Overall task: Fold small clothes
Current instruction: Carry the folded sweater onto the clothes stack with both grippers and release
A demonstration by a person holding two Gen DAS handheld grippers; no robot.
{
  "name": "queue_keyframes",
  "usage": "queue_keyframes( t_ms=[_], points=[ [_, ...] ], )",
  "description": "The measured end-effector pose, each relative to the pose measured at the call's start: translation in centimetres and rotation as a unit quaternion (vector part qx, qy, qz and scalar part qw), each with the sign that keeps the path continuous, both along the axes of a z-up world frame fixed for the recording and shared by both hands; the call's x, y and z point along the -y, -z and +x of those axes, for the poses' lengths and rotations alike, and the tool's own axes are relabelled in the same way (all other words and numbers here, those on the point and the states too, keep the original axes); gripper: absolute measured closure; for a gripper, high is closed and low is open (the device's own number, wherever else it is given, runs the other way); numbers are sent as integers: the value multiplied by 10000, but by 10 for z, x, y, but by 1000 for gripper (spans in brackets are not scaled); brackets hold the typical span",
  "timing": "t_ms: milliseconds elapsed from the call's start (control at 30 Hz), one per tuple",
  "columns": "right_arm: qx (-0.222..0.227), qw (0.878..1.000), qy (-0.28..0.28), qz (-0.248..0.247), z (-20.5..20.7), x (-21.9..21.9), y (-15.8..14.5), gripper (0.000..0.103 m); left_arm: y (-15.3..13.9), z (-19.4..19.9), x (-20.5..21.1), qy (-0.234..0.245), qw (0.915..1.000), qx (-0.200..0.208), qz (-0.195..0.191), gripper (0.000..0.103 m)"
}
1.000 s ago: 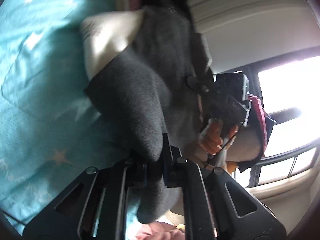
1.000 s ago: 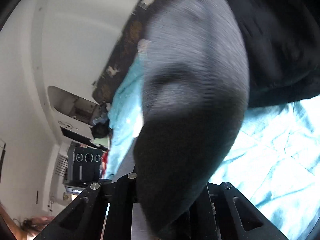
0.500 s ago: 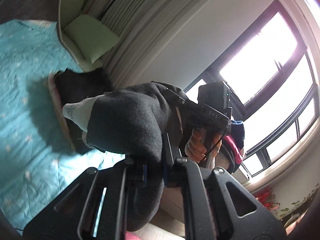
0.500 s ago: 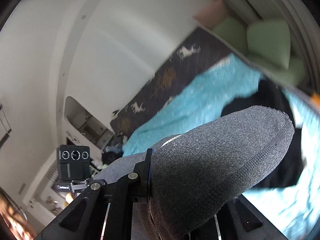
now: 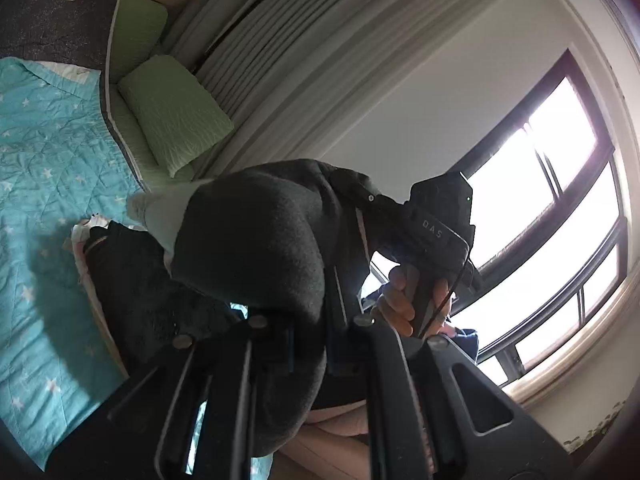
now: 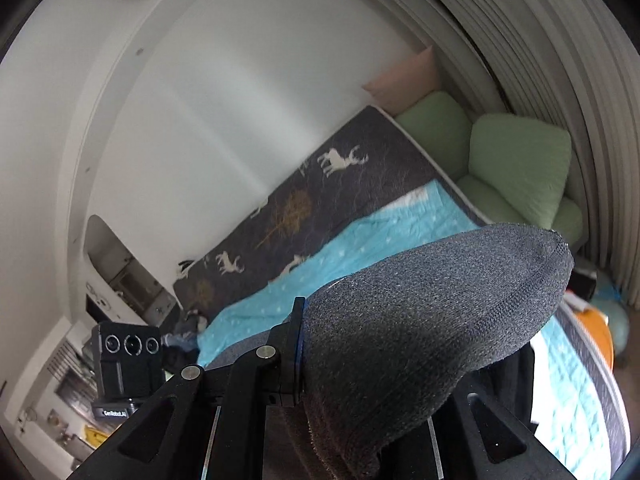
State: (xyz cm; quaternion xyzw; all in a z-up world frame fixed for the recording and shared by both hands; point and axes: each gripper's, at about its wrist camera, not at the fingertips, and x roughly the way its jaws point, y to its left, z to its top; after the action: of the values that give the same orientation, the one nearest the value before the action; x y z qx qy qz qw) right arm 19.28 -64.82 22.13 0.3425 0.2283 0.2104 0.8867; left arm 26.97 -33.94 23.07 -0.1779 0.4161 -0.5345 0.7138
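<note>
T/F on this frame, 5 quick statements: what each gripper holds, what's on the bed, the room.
1. The left gripper is shut on the grey sock. True.
2. The right gripper is open and holds nothing. False: it grips the same grey sock.
3. The quilt is red with stripes. False: turquoise with white stars.
4. Green cushions lie at the bed's far end by the curtain. True.
5. A pile of dark clothes lies on the quilt. True.
</note>
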Motion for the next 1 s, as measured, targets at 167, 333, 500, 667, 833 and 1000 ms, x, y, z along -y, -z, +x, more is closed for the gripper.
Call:
queue_keyframes(
  t_ms=[167,333,500,667,833,1000],
  points=[
    [-549,9983,100,-180,40,13,24,83,107,23,21,-48,9940,-876,648,90],
    [-2605,9625,567,-497,89,12,147,76,223,24,34,-171,9735,-1762,1450,90],
    [-3008,9492,860,-333,72,21,213,59,210,10,29,-130,9807,-1263,1488,90],
    [-2704,9508,1405,-554,36,43,188,36,199,4,19,-115,9837,-907,1549,89],
    [-2364,9632,1193,-465,-18,45,180,30,204,-13,3,37,9843,-1053,1418,77],
    [-2271,9673,1042,-438,-73,36,200,27,223,-33,15,352,9819,-989,1575,59]
  ],
)
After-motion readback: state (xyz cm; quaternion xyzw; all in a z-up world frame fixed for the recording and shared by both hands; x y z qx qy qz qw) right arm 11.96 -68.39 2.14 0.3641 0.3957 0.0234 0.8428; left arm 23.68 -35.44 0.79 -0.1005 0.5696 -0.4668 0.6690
